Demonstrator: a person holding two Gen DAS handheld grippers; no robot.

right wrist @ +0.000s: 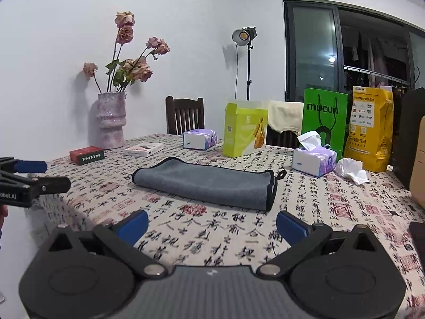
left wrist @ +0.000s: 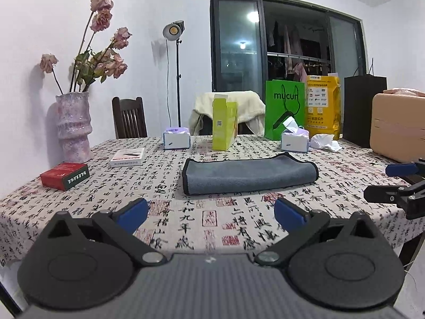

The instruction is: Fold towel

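Grey towel (left wrist: 249, 175) already lies folded into a long strip on the tablecloth (left wrist: 202, 223) — maybe one more fold left (judgement). Left gripper (left wrist: 211, 212) and right gripper (right wrist: 212, 224) both spread wide, empty, short of it.

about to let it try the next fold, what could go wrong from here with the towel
1. The grey towel already lies folded in layers; open tongs coming at its near edge might pinch only the top layer and undo the fold.
2. It rests on a loose patterned tablecloth; a low grasp could catch that cloth too.
3. A tissue box and crumpled tissue sit close behind the towel's right end, so a sweep by the right tongs could knock them.
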